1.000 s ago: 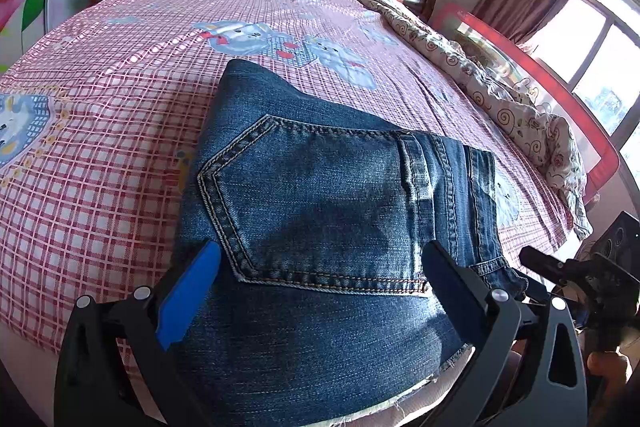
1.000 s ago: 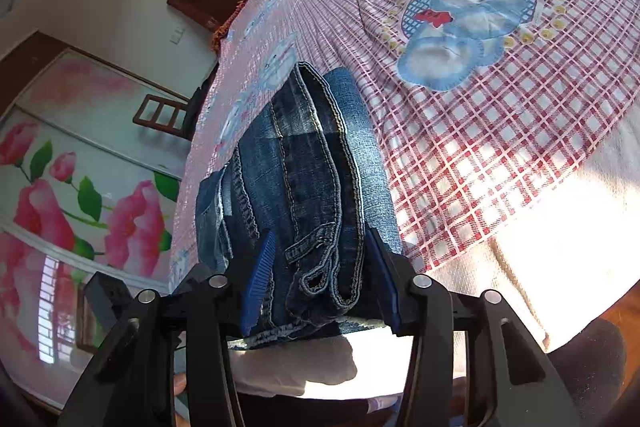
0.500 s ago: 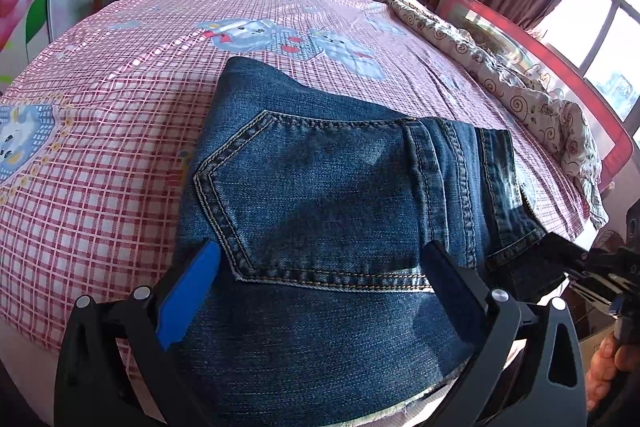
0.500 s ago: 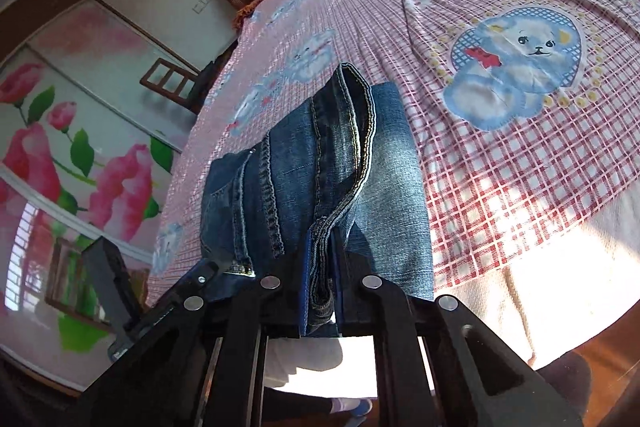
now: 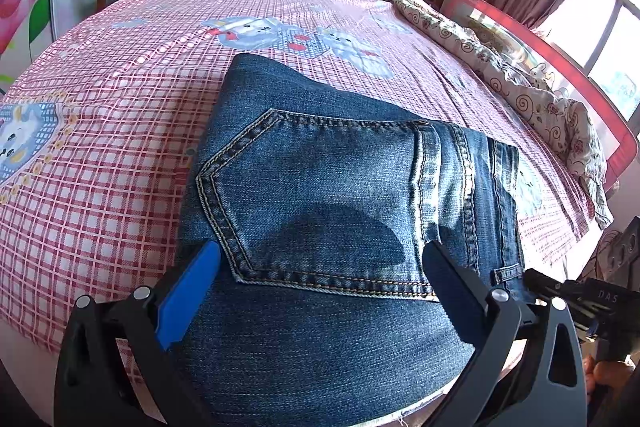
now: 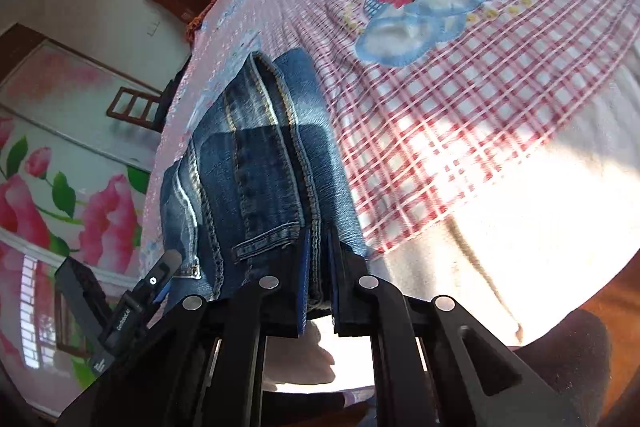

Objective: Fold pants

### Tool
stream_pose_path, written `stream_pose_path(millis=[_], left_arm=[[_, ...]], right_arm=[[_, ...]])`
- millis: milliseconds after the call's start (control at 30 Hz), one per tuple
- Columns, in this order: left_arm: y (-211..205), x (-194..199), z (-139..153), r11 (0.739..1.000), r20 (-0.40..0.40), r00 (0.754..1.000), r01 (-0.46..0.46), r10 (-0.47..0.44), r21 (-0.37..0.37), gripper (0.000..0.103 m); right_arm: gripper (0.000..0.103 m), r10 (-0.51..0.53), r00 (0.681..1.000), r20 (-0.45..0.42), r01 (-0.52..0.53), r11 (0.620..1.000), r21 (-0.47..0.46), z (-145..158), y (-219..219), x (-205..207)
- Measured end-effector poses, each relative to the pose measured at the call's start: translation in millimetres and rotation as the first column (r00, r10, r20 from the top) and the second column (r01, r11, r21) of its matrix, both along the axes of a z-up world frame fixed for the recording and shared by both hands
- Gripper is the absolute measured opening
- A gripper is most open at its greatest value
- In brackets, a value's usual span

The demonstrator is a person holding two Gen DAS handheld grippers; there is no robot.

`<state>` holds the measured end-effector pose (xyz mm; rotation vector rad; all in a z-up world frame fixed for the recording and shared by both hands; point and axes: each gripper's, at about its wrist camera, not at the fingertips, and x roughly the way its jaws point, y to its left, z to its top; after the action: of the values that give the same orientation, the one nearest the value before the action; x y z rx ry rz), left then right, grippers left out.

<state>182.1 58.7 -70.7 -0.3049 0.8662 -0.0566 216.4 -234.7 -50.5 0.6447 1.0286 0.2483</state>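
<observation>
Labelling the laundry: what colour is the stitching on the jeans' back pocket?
Tan-gold, on the blue jeans; left wrist view shows it best.

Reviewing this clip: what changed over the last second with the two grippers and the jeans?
The right gripper went from open around the edge of the folded jeans to shut on the denim layers, clamping by half a second ago and holding since. The left gripper stayed open over the back pocket, gripping nothing. The jeans stayed folded at the near edge of the checked bedsheet.

Right hand-held gripper (image 6: 318, 251) on jeans (image 6: 260, 163)
</observation>
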Motion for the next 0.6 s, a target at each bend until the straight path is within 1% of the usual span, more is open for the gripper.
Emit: stream_pose_path(millis=[67,100,133,167,233,267,300,433,500,600], left_arm=[[-2,0,0,1.000,0.000,1.000,-0.003,0.003,0.012,0.101],[-3,1,-1,1.000,0.000,1.000,-0.005,0.005,0.020,0.101],[-4,1,-1,1.000,0.001,1.000,-0.006,0.006,0.026,0.101],[-5,1,-1,0.999,0.002,1.000,-0.008,0.008,0.032,0.101],[-7,2,-2,0.999,0.003,1.000,-0.012,0.011,0.043,0.101],[-7,2,-2,0.999,0.002,1.000,-0.012,0.012,0.048,0.101],[-7,2,-2,0.999,0.001,1.000,-0.012,0.012,0.049,0.101],[-6,2,-2,0.998,-0.002,1.000,-0.014,0.014,0.054,0.101],[-6,3,-2,0.998,-0.003,1.000,-0.017,0.017,0.054,0.101],[-6,3,-2,0.999,-0.003,1.000,-0.017,0.017,0.052,0.101]], right_arm=[[0.006,-0.098,0.995,0.033,0.100,0.993,-0.069,18,-11,-4],[0.006,-0.111,0.992,0.055,0.115,0.992,-0.061,25,-15,-2],[0.006,-0.101,0.992,0.075,0.104,0.994,-0.043,32,-15,2],[0.012,-0.075,0.993,0.086,0.078,0.996,-0.037,38,-11,10],[0.019,-0.019,0.993,0.114,0.022,0.999,-0.025,49,4,24],[0.025,0.012,0.991,0.135,-0.012,1.000,0.000,54,13,31],[0.027,0.041,0.987,0.156,-0.047,0.998,0.033,58,25,38],[0.027,0.147,0.973,0.180,-0.155,0.987,0.033,68,77,71],[0.027,0.187,0.969,0.160,-0.195,0.980,0.032,63,98,86],[0.027,0.194,0.976,0.098,-0.194,0.981,-0.004,46,112,103]])
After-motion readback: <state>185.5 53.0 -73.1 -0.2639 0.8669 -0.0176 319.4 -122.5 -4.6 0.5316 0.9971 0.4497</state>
